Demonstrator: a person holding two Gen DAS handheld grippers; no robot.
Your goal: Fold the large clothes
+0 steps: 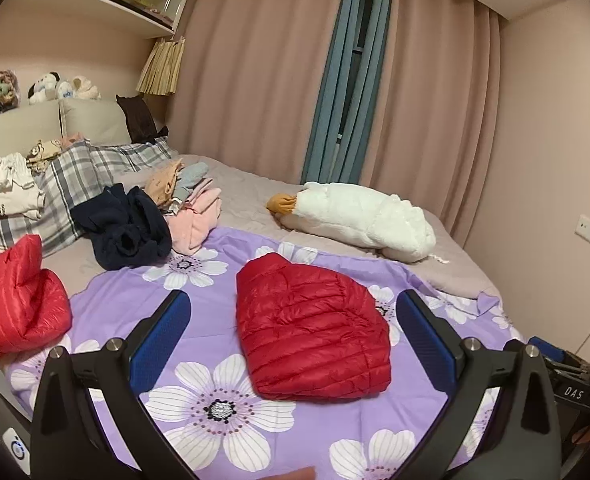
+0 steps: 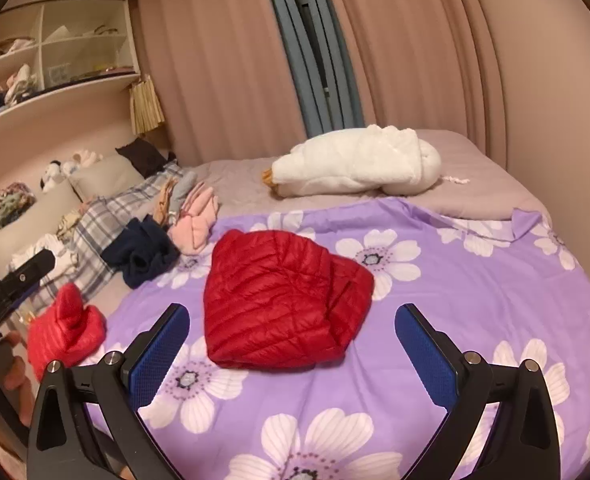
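The folded red jacket (image 1: 311, 328) lies on the floral sheet (image 1: 199, 320), nothing blocking it. A 2nd red jacket (image 1: 11, 300) and navy garment (image 1: 127, 228) sit left. My left gripper (image 1: 293, 340) and right gripper (image 2: 293, 348) hover above the sheet, both spread wide, empty.

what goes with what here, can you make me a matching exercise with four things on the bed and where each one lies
Things:
1. folded red down jacket
2. white plush goose
3. navy garment
4. second red jacket

Places:
A. far side of the bed, on the grey blanket
B. left edge, off the floral sheet
C. middle of the purple floral sheet
D. beside the pink folded clothes

Pairs: 1-C, 2-A, 3-D, 4-B
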